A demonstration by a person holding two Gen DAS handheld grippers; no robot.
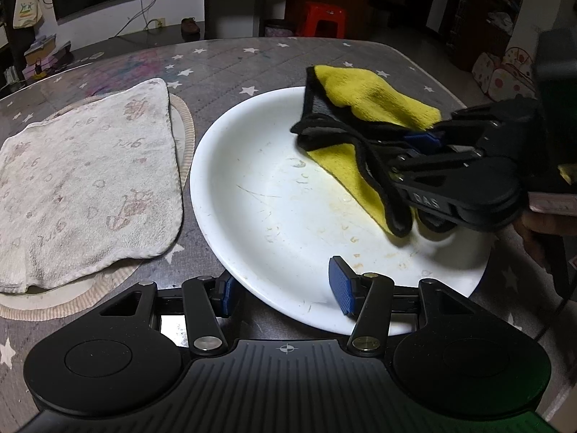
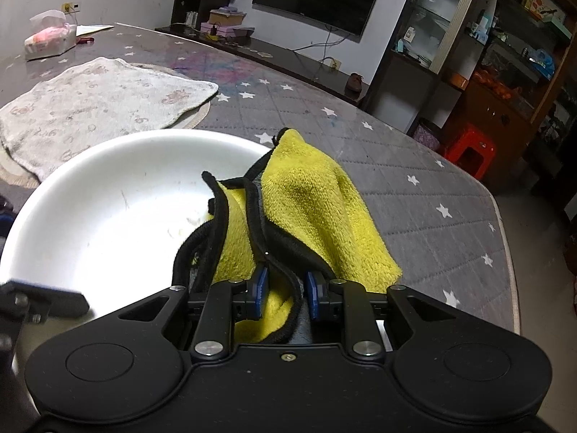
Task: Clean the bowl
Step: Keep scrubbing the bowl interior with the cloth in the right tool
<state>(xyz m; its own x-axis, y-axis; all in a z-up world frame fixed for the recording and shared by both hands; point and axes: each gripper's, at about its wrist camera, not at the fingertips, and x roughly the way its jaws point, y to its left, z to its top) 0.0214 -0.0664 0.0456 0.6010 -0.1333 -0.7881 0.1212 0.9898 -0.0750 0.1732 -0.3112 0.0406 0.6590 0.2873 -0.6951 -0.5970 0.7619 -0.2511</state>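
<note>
A white shallow bowl (image 1: pixel 259 209) (image 2: pixel 108 198) sits on the grey star-patterned table, with faint smears and crumbs on its inside. My left gripper (image 1: pixel 285 290) holds its near rim: one blue pad is outside under the rim, the other inside the bowl. My right gripper (image 2: pixel 285 288) (image 1: pixel 418 148) is shut on a yellow cloth with black edging (image 1: pixel 371 97) (image 2: pixel 310 202). The cloth drapes over the bowl's far right part and touches its inner surface. A blurred part of the left gripper (image 2: pixel 36 303) shows at the bowl's near left edge.
A worn white towel (image 1: pixel 86 180) (image 2: pixel 101 97) lies over a round mat left of the bowl. A tissue pack (image 2: pixel 50 38) stands at the table's far end. A person's hand (image 1: pixel 541 231) holds the right gripper. A red stool (image 2: pixel 468 148) stands beyond the table's edge.
</note>
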